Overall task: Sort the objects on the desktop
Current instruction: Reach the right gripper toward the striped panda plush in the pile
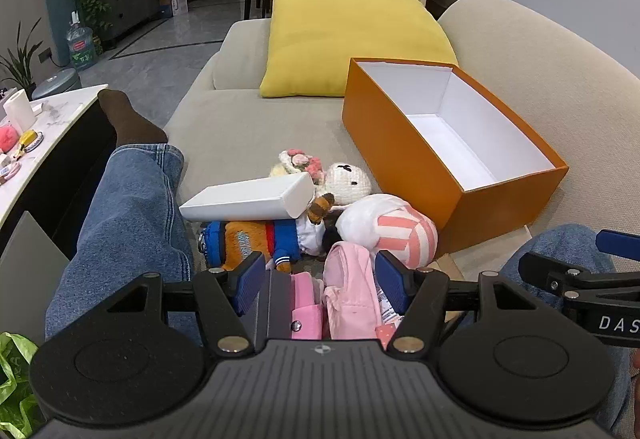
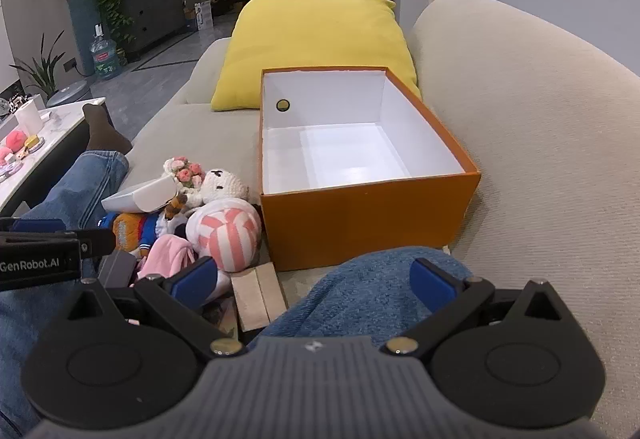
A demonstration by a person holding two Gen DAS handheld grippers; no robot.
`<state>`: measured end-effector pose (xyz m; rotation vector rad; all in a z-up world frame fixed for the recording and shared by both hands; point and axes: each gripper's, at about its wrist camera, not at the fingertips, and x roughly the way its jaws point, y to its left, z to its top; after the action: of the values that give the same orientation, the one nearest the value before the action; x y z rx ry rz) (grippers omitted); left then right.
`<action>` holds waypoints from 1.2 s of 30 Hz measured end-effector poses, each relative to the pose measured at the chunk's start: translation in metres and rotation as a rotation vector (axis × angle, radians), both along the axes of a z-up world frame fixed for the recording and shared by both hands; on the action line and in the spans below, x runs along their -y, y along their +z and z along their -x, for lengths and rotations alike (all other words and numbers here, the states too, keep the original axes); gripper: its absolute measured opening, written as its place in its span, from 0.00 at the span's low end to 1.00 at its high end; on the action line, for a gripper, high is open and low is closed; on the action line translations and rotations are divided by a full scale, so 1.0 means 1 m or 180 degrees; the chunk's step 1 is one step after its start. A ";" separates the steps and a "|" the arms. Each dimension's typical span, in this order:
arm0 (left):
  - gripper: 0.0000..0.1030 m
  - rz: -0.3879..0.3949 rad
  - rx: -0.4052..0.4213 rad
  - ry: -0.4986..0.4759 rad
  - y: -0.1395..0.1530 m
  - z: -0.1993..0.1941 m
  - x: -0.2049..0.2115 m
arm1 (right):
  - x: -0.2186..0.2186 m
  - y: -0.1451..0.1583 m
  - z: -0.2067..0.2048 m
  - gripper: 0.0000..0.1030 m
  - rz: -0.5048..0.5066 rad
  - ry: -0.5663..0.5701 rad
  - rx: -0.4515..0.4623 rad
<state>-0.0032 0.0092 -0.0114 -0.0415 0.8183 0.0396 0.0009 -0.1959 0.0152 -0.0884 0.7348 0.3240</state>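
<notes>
A toy heap lies on the sofa seat: a white oblong box (image 1: pixel 248 199), a crocheted white doll with pink flowers (image 1: pixel 344 179), an orange plush in blue clothes (image 1: pixel 256 239), a pink-and-white striped plush ball (image 1: pixel 400 231) and a pink cloth pouch (image 1: pixel 352 287). Right of the heap stands an empty orange box (image 1: pixel 452 175) with a white inside (image 2: pixel 360 223). My left gripper (image 1: pixel 322 281) hangs open just over the pink pouch, which lies between its fingers without being squeezed. My right gripper (image 2: pixel 316 279) is wide open above a knee in blue jeans, holding nothing.
A yellow pillow (image 1: pixel 348 35) leans behind the orange box. A person's outstretched leg in jeans (image 1: pixel 128 215) borders the heap on the left. Beyond it is a white coffee table (image 1: pixel 60 119) with small items. A wooden block (image 2: pixel 258 295) lies by the box's near corner.
</notes>
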 end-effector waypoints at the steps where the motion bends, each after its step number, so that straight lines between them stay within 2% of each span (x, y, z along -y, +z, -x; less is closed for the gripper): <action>1: 0.70 0.0001 -0.0004 0.0006 0.000 0.000 0.000 | 0.000 0.000 0.000 0.99 -0.0003 0.0006 -0.0001; 11: 0.70 0.0011 -0.0048 0.0055 -0.002 0.000 -0.007 | -0.006 -0.002 -0.002 0.98 0.0011 0.0095 -0.0024; 16: 0.70 0.0055 -0.0106 0.0055 -0.004 0.002 -0.012 | -0.011 -0.006 -0.003 0.83 0.0000 0.0223 -0.0087; 20: 0.61 0.0172 -0.0195 0.0013 -0.008 0.001 -0.016 | -0.022 -0.011 -0.005 0.72 -0.0007 0.0393 -0.0152; 22: 0.56 0.0235 -0.0229 -0.0031 -0.011 -0.001 -0.017 | -0.028 -0.013 -0.008 0.62 -0.0027 0.0514 -0.0215; 31: 0.46 0.0328 -0.0404 -0.0170 -0.024 -0.005 -0.023 | -0.050 -0.023 -0.017 0.43 -0.0191 0.0864 -0.0499; 32: 0.42 0.0323 -0.0430 -0.0173 -0.026 -0.005 -0.024 | -0.054 -0.024 -0.018 0.43 -0.0205 0.0909 -0.0516; 36: 0.41 0.0415 -0.0491 -0.0094 -0.030 -0.011 -0.035 | -0.072 -0.028 -0.025 0.43 -0.0186 0.1052 -0.0585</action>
<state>0.0074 0.0437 -0.0415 -0.1509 0.9749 -0.0389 0.0262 -0.1240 -0.0129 -0.1264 0.8930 0.6755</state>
